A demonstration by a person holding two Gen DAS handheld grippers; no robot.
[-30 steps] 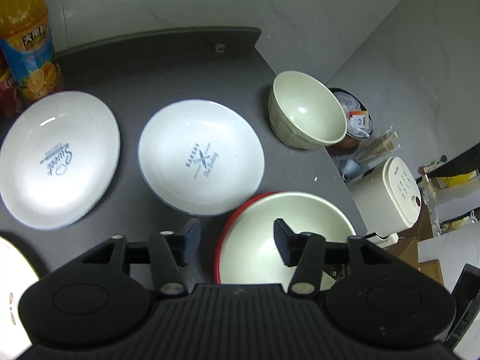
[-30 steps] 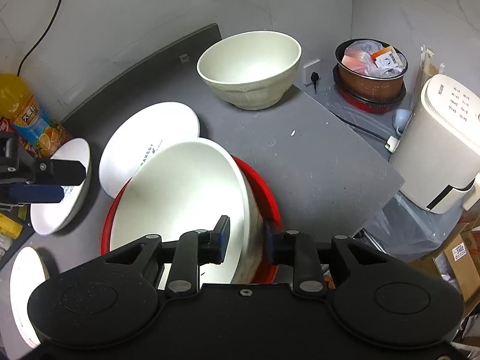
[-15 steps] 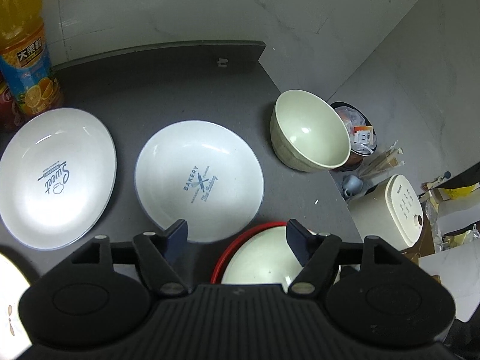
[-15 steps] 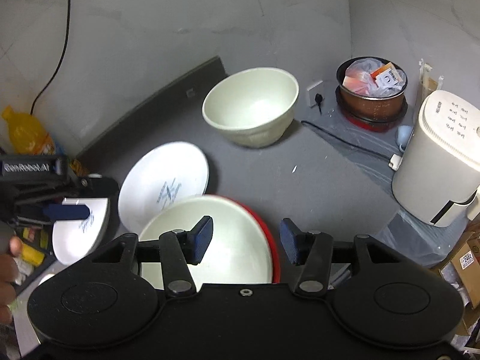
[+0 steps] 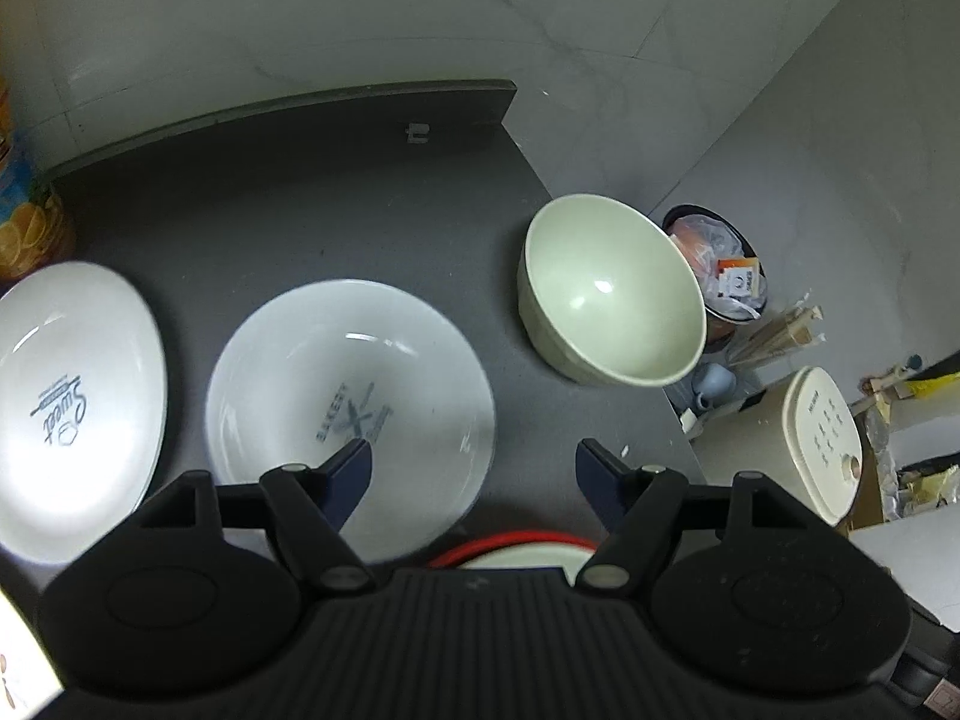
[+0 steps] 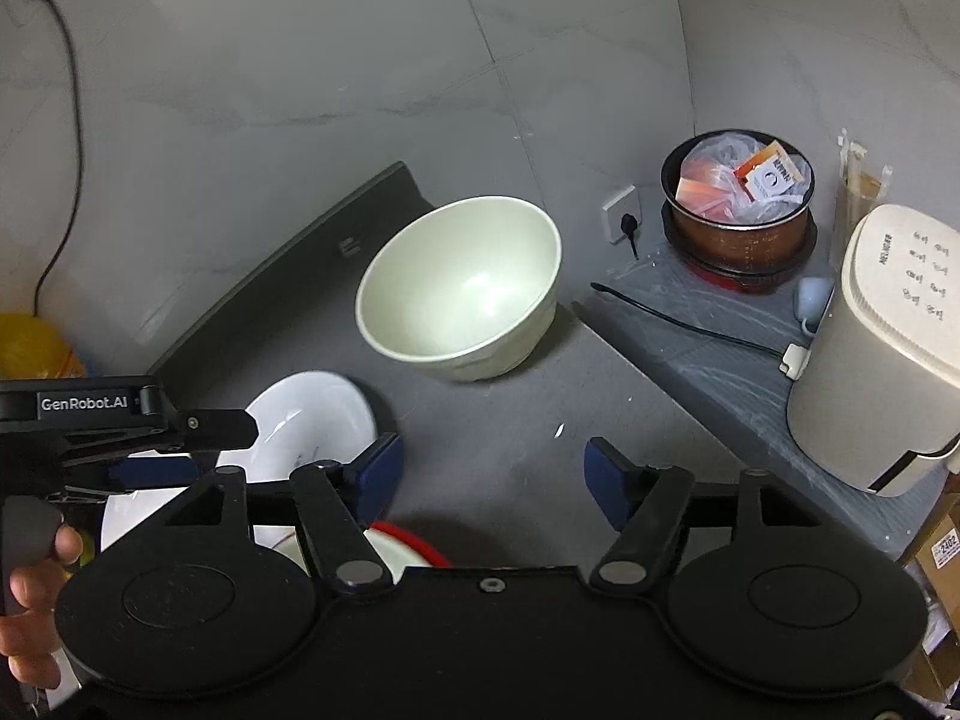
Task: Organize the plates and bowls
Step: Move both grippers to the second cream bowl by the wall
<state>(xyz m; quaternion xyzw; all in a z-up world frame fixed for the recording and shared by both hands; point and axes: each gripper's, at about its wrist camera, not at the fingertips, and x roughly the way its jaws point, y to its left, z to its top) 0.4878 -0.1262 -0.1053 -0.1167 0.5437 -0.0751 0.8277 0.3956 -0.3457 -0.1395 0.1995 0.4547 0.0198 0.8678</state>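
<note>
A cream bowl (image 5: pixel 612 300) was seated upright at the countertop's far right corner. Two white printed plates (image 5: pixel 354 402) (image 5: pixel 72 396) were laid flat, side by side. A cream bowl nested in a red-rimmed dish (image 5: pixel 516 555) was positioned nearest.

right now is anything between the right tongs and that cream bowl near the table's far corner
Nothing visible. The right tongs are open, and only bare grey table lies between them and the cream bowl. The white plate sits off to the left, outside that line.
</note>
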